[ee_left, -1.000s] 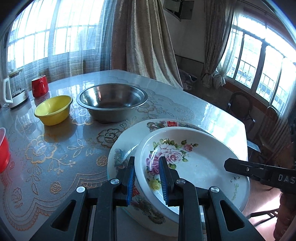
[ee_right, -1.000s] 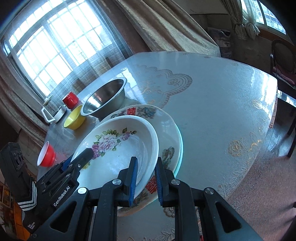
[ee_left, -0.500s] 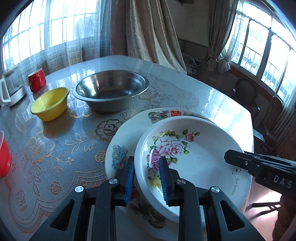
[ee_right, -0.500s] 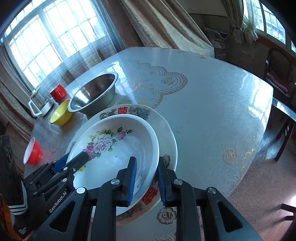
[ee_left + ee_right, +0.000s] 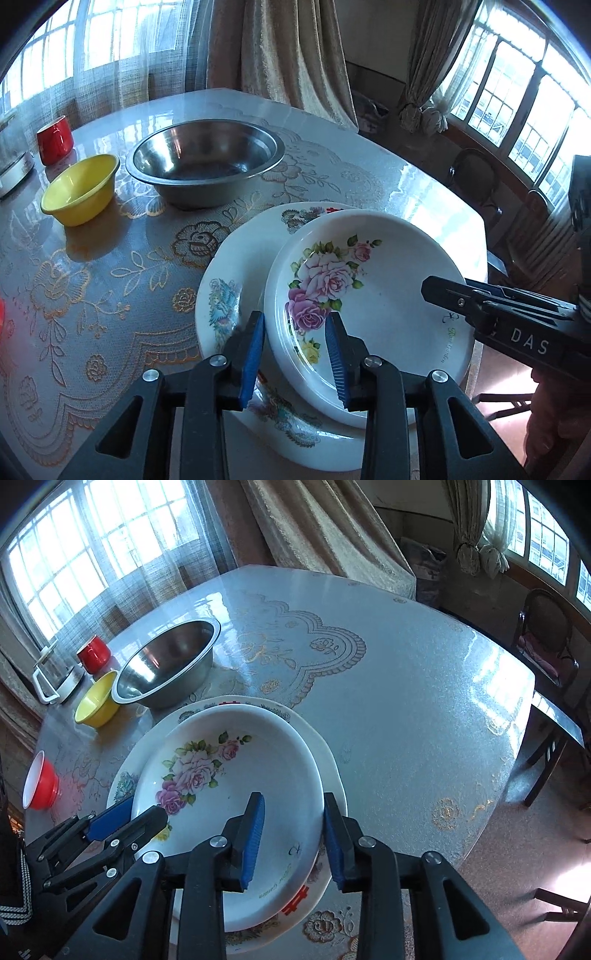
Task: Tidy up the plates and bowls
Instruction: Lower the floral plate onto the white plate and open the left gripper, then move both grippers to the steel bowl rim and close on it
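A white rose-patterned basin [image 5: 373, 280] [image 5: 236, 775] rests on a large white decorated plate [image 5: 236, 269] [image 5: 332, 771] near the table's front edge. My left gripper [image 5: 295, 354] straddles the basin's near rim, jaws open with a gap on each side. My right gripper [image 5: 293, 834] straddles the opposite rim, jaws open too. A steel bowl [image 5: 205, 162] [image 5: 168, 664], a yellow bowl [image 5: 79, 188] [image 5: 98, 699] and a red bowl [image 5: 38, 786] stand on the table behind.
A red mug [image 5: 55, 138] [image 5: 92, 653] and a glass kettle [image 5: 55, 675] stand at the far left. The table [image 5: 406, 686] has a lace-patterned cover. Chairs [image 5: 546, 638] stand at the right, beyond the table edge.
Both grippers have opened their jaws and let go of the basin's rim. The basin now lies on the large plate. Both cameras sit a little higher.
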Available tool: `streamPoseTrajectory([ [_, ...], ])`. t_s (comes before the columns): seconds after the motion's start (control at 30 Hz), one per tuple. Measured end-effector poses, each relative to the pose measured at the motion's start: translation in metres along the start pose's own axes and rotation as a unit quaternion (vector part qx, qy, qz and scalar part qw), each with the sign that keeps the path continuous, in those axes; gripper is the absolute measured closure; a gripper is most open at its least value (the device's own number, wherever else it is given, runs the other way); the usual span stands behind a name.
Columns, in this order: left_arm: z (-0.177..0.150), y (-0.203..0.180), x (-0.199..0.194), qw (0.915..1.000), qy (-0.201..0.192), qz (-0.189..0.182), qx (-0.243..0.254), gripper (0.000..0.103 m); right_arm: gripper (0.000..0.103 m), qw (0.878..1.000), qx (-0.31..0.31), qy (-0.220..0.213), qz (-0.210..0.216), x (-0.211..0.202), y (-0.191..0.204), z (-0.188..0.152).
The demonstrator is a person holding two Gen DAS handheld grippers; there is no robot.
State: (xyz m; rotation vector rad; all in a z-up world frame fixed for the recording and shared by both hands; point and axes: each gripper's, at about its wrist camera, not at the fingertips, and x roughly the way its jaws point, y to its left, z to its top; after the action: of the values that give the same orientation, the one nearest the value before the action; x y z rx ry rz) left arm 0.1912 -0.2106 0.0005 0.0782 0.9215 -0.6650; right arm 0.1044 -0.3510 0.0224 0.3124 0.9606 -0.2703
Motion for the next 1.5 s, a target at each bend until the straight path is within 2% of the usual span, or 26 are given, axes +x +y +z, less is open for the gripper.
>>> streamPoseTrajectory([
  [0.23, -0.004, 0.003, -0.007, 0.9999, -0.012, -0.007, 0.007, 0.068, 0.067, 0.999, -0.030, -0.003, -0.021, 0.003, 0.010, 0.001],
  [0.3, -0.005, 0.003, -0.010, 0.9997, -0.020, -0.006, 0.012, 0.064, 0.067, 0.998, -0.045, -0.006, -0.031, 0.005, 0.015, 0.001],
  [0.37, -0.006, 0.002, -0.015, 0.9990, -0.036, 0.005, 0.024, 0.052, 0.067, 0.997, -0.062, -0.006, -0.039, 0.008, 0.020, 0.001],
  [0.5, -0.008, 0.002, -0.018, 0.9972, -0.055, 0.025, 0.043, 0.049, 0.067, 0.995, -0.088, -0.007, -0.050, 0.013, 0.030, -0.001],
  [0.67, -0.007, 0.014, -0.024, 0.9969, -0.074, 0.018, 0.019, 0.049, 0.067, 0.995, -0.083, -0.010, -0.047, 0.010, 0.026, -0.003],
  [0.8, -0.004, 0.032, -0.030, 0.9950, -0.096, 0.019, -0.020, 0.046, 0.067, 0.996, -0.076, -0.009, -0.038, 0.006, 0.025, -0.006],
  [1.1, -0.002, 0.066, -0.037, 0.9866, -0.123, 0.062, -0.087, 0.032, 0.067, 0.997, -0.072, -0.012, -0.028, 0.001, 0.023, -0.012],
  [1.3, -0.003, 0.075, -0.035, 0.9822, -0.125, 0.108, -0.090, 0.024, 0.066, 0.998, -0.060, -0.008, -0.020, -0.001, 0.021, -0.013],
  [1.5, -0.003, 0.079, -0.027, 0.9799, -0.118, 0.138, -0.084, 0.020, 0.066, 1.000, -0.018, -0.017, 0.014, -0.006, 0.013, -0.006],
])
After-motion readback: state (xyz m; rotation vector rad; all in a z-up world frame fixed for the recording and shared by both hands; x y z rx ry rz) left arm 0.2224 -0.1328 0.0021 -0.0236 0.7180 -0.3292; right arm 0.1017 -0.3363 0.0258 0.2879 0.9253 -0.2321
